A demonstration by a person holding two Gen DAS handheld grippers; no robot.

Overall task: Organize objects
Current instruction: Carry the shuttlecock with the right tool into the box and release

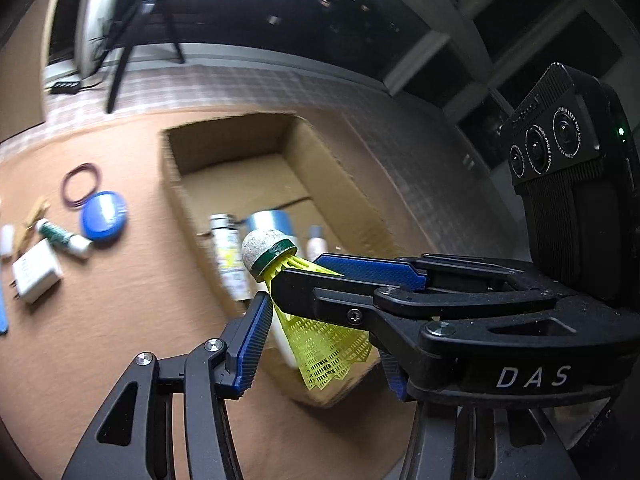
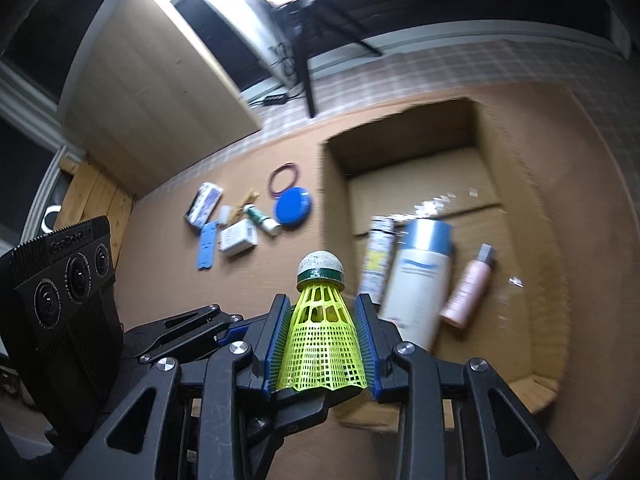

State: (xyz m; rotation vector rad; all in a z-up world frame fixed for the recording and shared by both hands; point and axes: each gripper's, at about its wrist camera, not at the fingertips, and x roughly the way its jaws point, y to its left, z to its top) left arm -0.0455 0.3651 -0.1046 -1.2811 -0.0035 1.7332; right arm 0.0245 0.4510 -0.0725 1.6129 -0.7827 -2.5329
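Right gripper (image 2: 323,340) clamped on a yellow shuttlecock (image 2: 323,344), cork pointing forward. Ahead and right, open cardboard box (image 2: 332,184) holding three bottles (image 2: 420,280). Ahead-left, small items (image 2: 240,220) scattered on surface (image 2: 160,260).

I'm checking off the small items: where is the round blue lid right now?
The round blue lid lies on the brown table, left of the cardboard box in the right wrist view, touching the purple rubber band beyond it, with the green-and-white tube on its left.
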